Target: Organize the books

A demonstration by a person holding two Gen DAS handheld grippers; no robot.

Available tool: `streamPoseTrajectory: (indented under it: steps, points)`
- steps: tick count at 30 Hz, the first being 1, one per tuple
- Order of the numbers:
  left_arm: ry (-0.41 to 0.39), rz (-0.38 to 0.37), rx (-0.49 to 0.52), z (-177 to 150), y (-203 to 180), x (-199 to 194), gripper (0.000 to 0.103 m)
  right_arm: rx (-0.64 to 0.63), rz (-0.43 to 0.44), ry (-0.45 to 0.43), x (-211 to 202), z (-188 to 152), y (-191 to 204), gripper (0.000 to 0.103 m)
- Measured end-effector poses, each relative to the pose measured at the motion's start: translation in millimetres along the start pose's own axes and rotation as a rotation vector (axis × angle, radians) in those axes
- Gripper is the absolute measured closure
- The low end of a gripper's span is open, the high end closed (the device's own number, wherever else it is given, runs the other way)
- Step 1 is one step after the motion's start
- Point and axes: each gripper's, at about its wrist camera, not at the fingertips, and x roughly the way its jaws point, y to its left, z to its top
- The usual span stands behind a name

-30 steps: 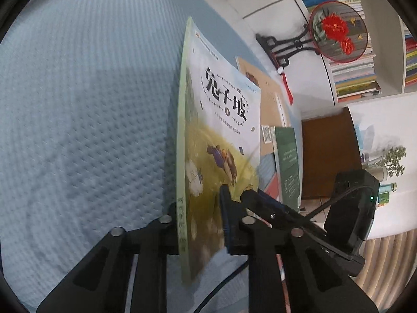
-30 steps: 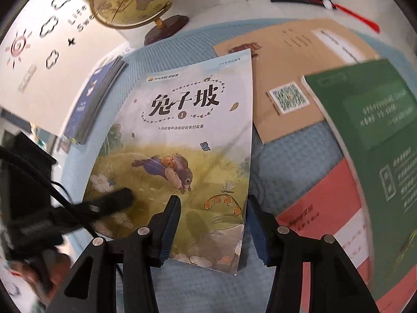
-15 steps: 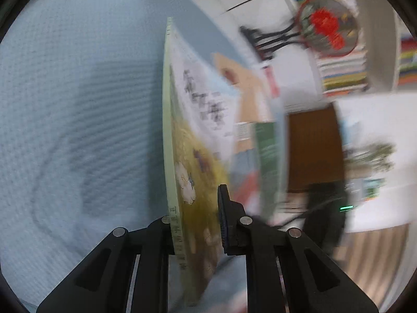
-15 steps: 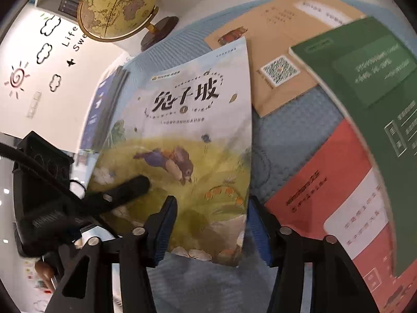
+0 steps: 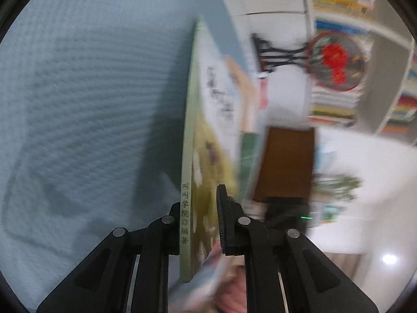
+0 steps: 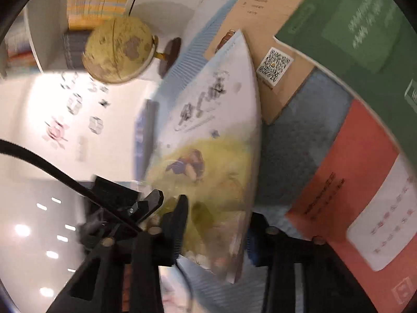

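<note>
My left gripper (image 5: 202, 206) is shut on the spine end of the rabbit picture book (image 5: 190, 130), which is lifted on edge above the light blue mat (image 5: 78, 91). The same book (image 6: 216, 140) fills the middle of the right wrist view, tilted up and blurred. My right gripper (image 6: 217, 214) is open, its fingers either side of the book's lower edge without pinching it. A tan book (image 6: 263, 20), a green book (image 6: 365, 31) and a red book (image 6: 365, 198) lie flat on the mat to the right.
A globe (image 6: 117, 49) stands at the mat's far edge. A round red fan ornament on a black stand (image 5: 333, 60) sits in front of shelves packed with books (image 5: 336, 104). A dark stack of books (image 6: 144, 130) lies left of the lifted book.
The left gripper has raised the rabbit book steeper, nearly on edge. Both views have swung and blurred with the motion. The right gripper stays open around the book.
</note>
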Motion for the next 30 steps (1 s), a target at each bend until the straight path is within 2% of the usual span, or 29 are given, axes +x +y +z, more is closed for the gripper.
streamPoseTrajectory:
  steps: [2, 3, 7, 10, 17, 22, 26, 30]
  points:
    - [-0.001, 0.127, 0.065, -3.9, -9.3, 3.0, 0.090, -0.081, -0.089, -0.001, 2.9, -4.9, 11.5, 0.074]
    - [-0.003, 0.168, 0.095, -5.6, -12.4, 3.8, 0.090, -0.136, -0.145, -0.004, 6.1, -7.4, 19.5, 0.074]
    - [-0.012, 0.384, 0.292, -14.6, -43.6, 13.2, 0.090, -0.314, -0.320, -0.023, 22.8, -19.4, 48.3, 0.074]
    - [-0.026, 0.471, 0.432, -22.6, -61.6, 12.7, 0.090, -0.383, -0.396, -0.043, 28.4, -27.1, 60.2, 0.074]
    - [0.018, 0.417, 0.530, -14.8, -66.3, -7.5, 0.091, -0.435, -0.467, -0.101, 22.5, -37.4, 81.9, 0.074]
    - [0.031, 0.377, 0.595, -5.4, -70.4, -39.0, 0.091, -0.495, -0.516, -0.102, 33.0, -47.5, 120.5, 0.074]
    - [0.007, 0.348, 0.628, 5.9, -72.6, -72.7, 0.090, -0.493, -0.496, -0.148, 34.2, -49.9, 155.3, 0.074]
    - [-0.058, 0.295, 0.596, 28.3, -63.3, -117.8, 0.089, -0.527, -0.481, -0.192, 52.4, -41.7, 201.7, 0.074]
